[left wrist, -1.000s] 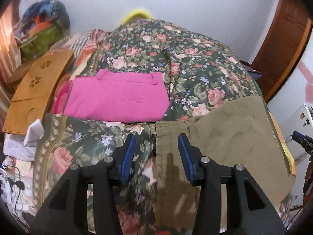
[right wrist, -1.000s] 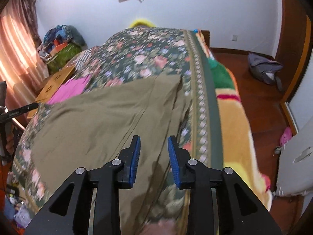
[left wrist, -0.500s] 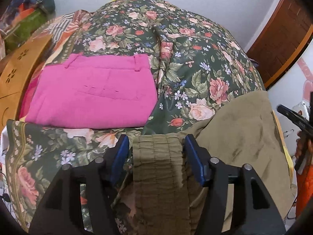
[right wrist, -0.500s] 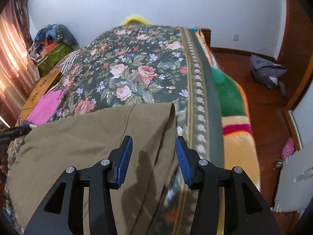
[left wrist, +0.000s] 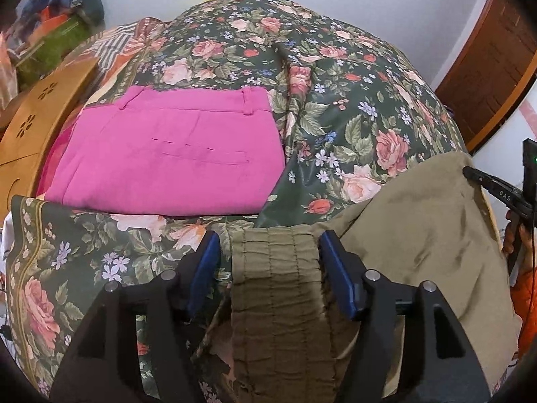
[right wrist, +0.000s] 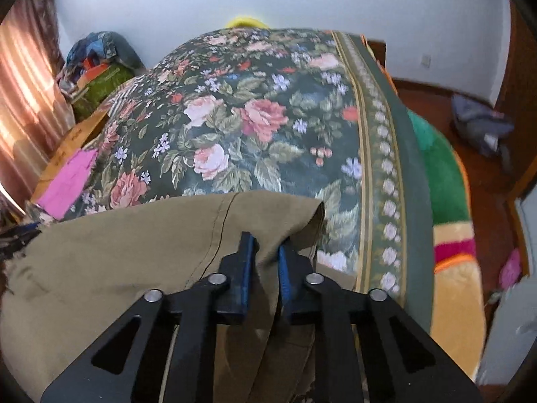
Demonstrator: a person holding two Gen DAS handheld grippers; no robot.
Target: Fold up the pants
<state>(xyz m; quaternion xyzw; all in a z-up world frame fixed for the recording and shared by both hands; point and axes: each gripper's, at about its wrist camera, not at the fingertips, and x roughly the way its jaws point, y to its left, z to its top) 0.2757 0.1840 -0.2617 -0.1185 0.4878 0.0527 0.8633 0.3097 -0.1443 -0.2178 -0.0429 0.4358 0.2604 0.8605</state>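
Olive pants (left wrist: 419, 221) lay on a floral bedspread (left wrist: 335, 100); the left gripper (left wrist: 268, 262) stood open astride the ruched waistband (left wrist: 278, 285) — the right gripper (right wrist: 265, 262) pinched the hem; folded pink trousers (left wrist: 174, 154) lay nearby.

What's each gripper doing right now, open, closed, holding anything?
Left gripper: open, fingers straddling the olive pants' ruffled waistband, not clamped.
Right gripper: closed on the olive pants' leg end.

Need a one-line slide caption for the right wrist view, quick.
Right gripper pinching a corner of the olive pants on the floral bedspread.
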